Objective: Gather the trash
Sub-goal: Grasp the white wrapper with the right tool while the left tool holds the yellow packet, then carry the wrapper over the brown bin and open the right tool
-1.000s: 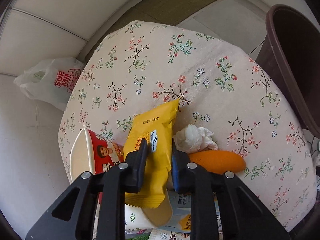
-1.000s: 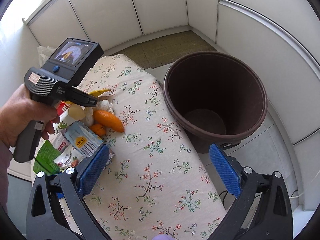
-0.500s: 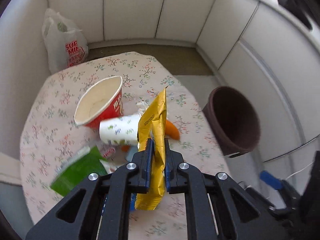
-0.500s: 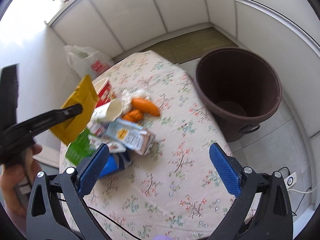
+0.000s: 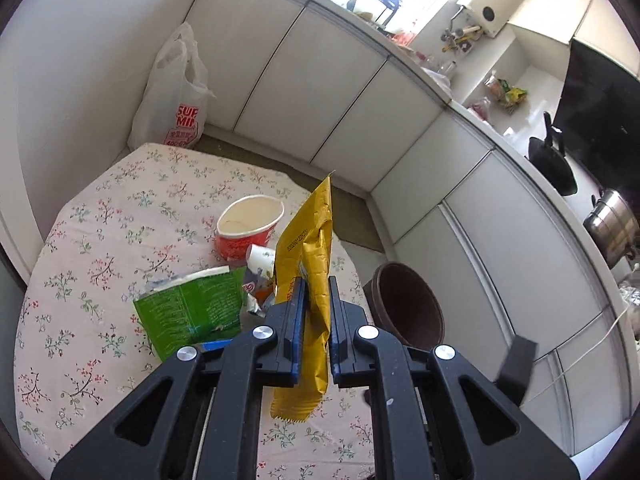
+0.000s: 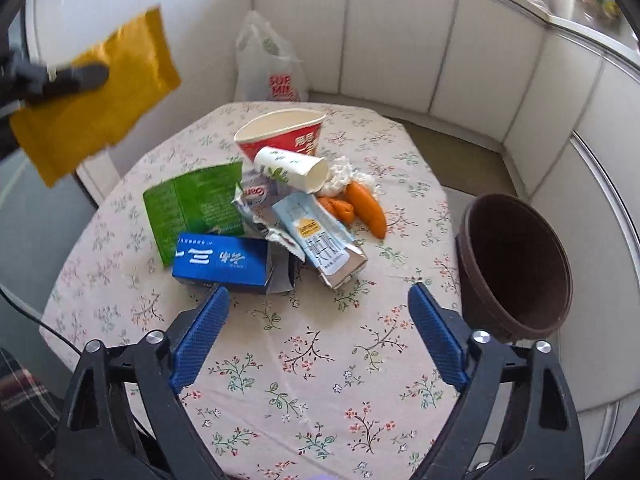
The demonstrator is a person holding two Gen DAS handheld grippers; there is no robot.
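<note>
My left gripper [image 5: 314, 294] is shut on a yellow snack wrapper [image 5: 308, 256] and holds it high above the table; the wrapper also shows at the upper left of the right wrist view [image 6: 100, 92]. My right gripper [image 6: 318, 312] is open and empty above the near part of the floral table [image 6: 312, 364]. A trash pile lies mid-table: red paper bowl [image 6: 280, 134], white paper cup [image 6: 292, 168], green packet [image 6: 192, 204], blue box [image 6: 220, 262], pale blue carton [image 6: 320, 240], orange peels [image 6: 364, 208] and a tissue [image 6: 340, 172]. A brown bin [image 6: 516, 268] stands on the floor to the right.
A white plastic bag [image 6: 270, 68] leans against the wall behind the table. White cabinets [image 5: 360, 112] line the back and right. A counter with a pot [image 5: 612, 224] and a black pan [image 5: 552, 164] runs along the right.
My left gripper has closed on the yellow wrapper, lifted it off the pile and pulled it up and back. My right gripper has swung left, from over the bin toward the pile.
</note>
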